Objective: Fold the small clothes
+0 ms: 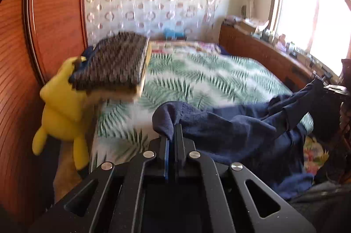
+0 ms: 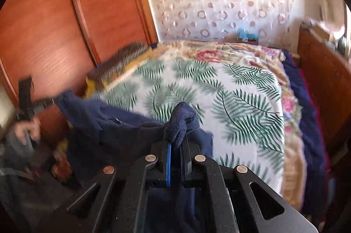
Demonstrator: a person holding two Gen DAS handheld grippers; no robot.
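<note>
A dark navy garment (image 1: 241,130) hangs stretched between my two grippers above the near end of the bed. My left gripper (image 1: 172,130) is shut on one bunched corner of it. My right gripper (image 2: 178,141) is shut on another corner, which puffs up over its fingers. In the left wrist view the right gripper (image 1: 322,81) shows at the far right with the cloth pinched in it. In the right wrist view the left gripper (image 2: 47,101) and a hand (image 2: 28,127) show at the left, blurred. The rest of the navy garment (image 2: 114,130) sags below.
The bed carries a white cover with green palm leaves (image 2: 219,90). A folded dark checked stack (image 1: 116,62) lies on the bed's left side by a yellow plush toy (image 1: 63,105). A wooden wardrobe (image 1: 43,24) stands left; a wooden sideboard (image 1: 263,53) runs under the window.
</note>
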